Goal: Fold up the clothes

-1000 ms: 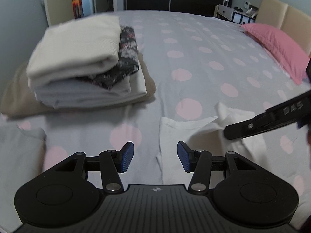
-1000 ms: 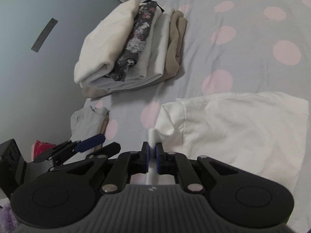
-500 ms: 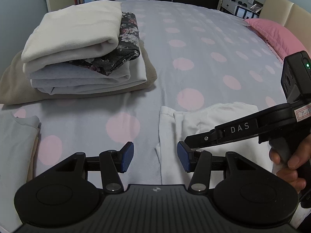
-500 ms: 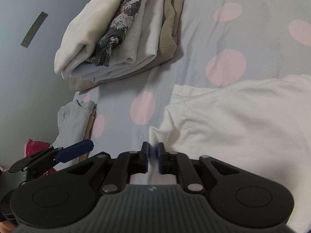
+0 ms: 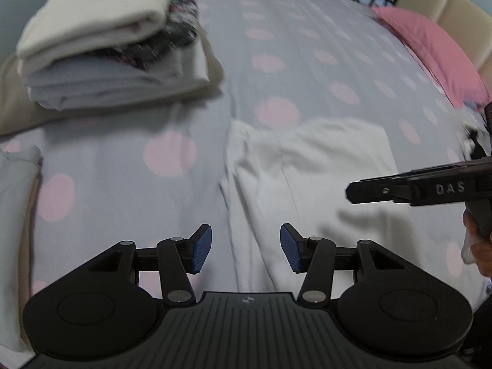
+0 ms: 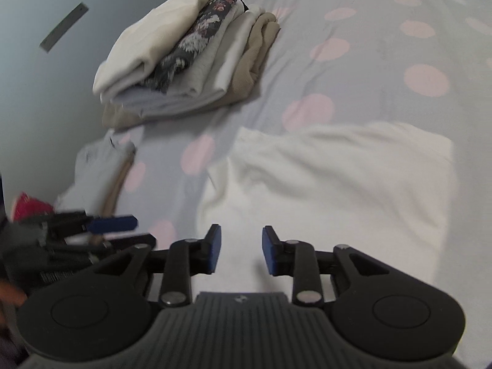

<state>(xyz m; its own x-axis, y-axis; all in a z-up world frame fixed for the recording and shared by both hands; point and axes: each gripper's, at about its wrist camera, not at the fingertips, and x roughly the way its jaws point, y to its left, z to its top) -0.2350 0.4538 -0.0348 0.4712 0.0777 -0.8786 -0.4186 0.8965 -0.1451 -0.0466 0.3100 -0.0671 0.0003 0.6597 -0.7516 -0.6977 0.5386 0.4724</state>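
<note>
Two grippers hang over one white garment (image 6: 332, 181), and the change is in the right gripper (image 6: 240, 252): a second ago its blue pads were pinched shut on a fold of that cloth; now its jaws are opening, nothing is caught between them, and the fabric lies flat beneath. The left gripper (image 5: 245, 247) has its jaws spread as wide as before, empty, poised above the garment's left edge where it meets the dotted bedsheet (image 5: 295, 61). The garment fills the lower right of both wrist views as a rough rectangle, looking already folded over at least once. My reading — the right hand has just laid down a fold and let go, so this step is finished and the piece is either due one more fold or ready to move. A stack of folded clothes (image 5: 101, 52) waits in the upper left, well apart, with a pink pillow (image 5: 430, 55) at the upper right.
</note>
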